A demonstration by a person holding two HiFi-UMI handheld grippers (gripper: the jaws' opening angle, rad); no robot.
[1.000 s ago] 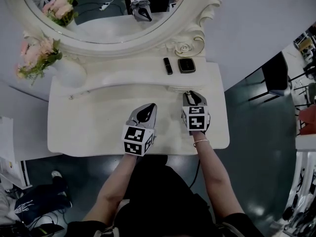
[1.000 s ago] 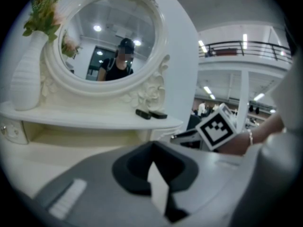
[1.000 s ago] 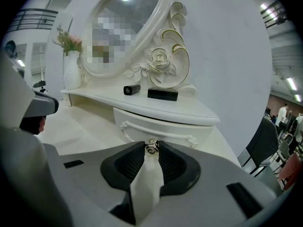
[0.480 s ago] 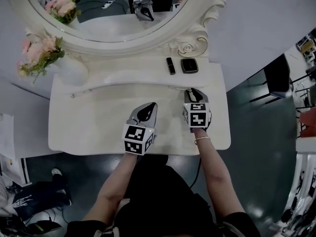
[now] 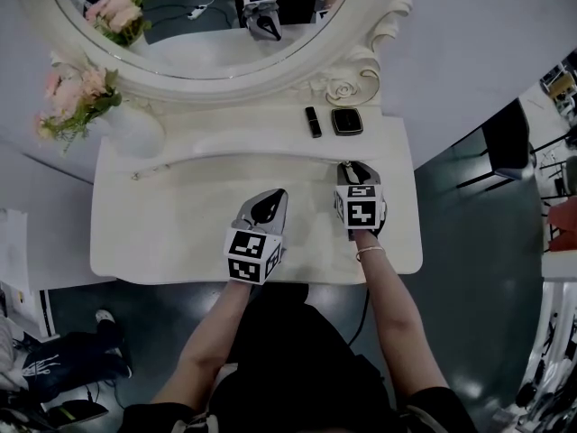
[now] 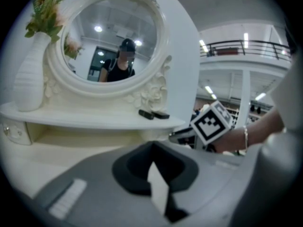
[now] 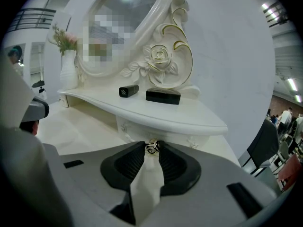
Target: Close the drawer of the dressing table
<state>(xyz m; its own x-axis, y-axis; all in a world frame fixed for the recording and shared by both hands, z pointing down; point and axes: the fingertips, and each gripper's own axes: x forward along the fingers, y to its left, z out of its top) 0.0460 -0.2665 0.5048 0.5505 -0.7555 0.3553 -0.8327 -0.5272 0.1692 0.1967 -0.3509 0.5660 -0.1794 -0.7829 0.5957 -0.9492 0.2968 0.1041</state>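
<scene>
Right tongs (image 5: 353, 170) clamped on the metal knob (image 7: 152, 146) of the small drawer (image 7: 137, 129), which sits under the raised shelf (image 5: 225, 129) near the right rear corner of the worktop (image 5: 162, 233). Left tongs (image 5: 270, 201) closed and empty, above the worktop's middle, toward its front edge.

The right gripper (image 7: 152, 144) partly hides the drawer knob (image 7: 152, 148).
</scene>
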